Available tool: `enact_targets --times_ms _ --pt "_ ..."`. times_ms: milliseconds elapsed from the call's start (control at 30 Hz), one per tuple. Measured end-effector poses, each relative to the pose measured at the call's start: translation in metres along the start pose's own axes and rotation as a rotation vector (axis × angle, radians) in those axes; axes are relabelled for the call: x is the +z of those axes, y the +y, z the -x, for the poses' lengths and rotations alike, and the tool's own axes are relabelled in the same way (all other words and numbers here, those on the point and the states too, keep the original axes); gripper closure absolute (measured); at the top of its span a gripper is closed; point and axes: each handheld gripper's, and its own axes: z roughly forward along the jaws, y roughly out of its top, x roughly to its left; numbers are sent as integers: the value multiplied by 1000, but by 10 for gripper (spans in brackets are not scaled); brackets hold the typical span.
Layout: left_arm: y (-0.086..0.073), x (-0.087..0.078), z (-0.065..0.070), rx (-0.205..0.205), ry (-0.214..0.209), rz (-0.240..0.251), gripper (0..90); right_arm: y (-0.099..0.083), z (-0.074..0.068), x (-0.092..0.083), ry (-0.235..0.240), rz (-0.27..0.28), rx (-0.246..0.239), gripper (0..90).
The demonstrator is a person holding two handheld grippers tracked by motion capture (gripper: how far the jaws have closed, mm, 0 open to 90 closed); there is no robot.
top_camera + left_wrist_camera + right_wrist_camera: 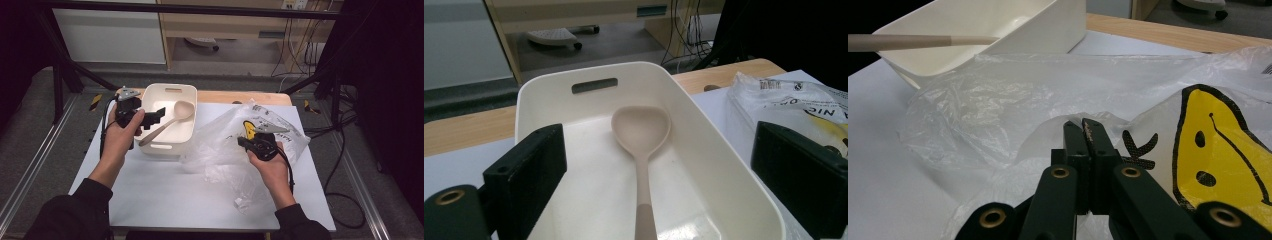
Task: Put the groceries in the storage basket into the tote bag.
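Observation:
A white plastic bin (pixel 172 92) stands at the back left of the white table top, with a beige spoon (pixel 175 117) lying in it, bowl toward the far wall and handle over the near rim. My left gripper (pixel 154 118) is open at the bin's left side; in the left gripper view its jaws (pixel 659 145) stand wide, one on each side of the spoon (pixel 642 130) and clear of it, above the bin (pixel 704 150). My right gripper (pixel 243 141) sits on a crumpled clear plastic bag (pixel 220 145) with a yellow print. Its jaws (pixel 1083 125) are pressed together, and the bag (pixel 998 100) humps up around their tips as if pinched.
The white sheet (pixel 165 195) covers a wooden table (pixel 240 96) whose far edge shows behind the bin. A loose fold of clear plastic (pixel 245 202) lies near the front right. Black frame legs (pixel 60 75) and cables (pixel 345 145) flank the table.

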Motion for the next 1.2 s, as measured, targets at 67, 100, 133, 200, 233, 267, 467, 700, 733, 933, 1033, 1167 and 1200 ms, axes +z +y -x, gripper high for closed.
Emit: enact_targets --times_ms 67,100,133,200,233,267,467,700,733,933,1033,1167,1200 --pt "0 0 -1 1 7 -6 74 0 0 0 0 -1 1 900" --pt "0 1 -1 6 7 -11 74 0 0 0 0 -1 2 900" --pt "-1 1 -1 10 1 -16 74 0 0 0 0 -1 1 900" --pt "-1 2 -1 18 -5 -21 73 0 0 0 0 -2 1 900" --pt "-1 2 -1 20 -7 -24 74 0 0 0 0 -2 2 900" --pt "-2 2 -1 23 -9 -28 74 0 0 0 0 -3 2 900" --pt "-4 2 -6 27 4 -39 73 0 1 -1 -1 -2 3 900" --pt "-9 5 -14 3 12 -62 74 0 0 0 1 -4 -1 900" --pt "-9 6 -15 1 12 -64 74 0 0 0 2 -4 -7 900" --pt "-13 9 -21 -9 14 -82 74 -1 0 1 2 -9 -3 900" --pt "-14 10 -22 -8 9 -92 75 -1 -1 1 3 -12 0 900" --pt "-15 11 -24 -7 16 -103 80 -2 -1 2 4 -13 -3 900" --pt "-15 12 -24 -9 9 -109 80 -2 -1 2 4 -16 -2 900"
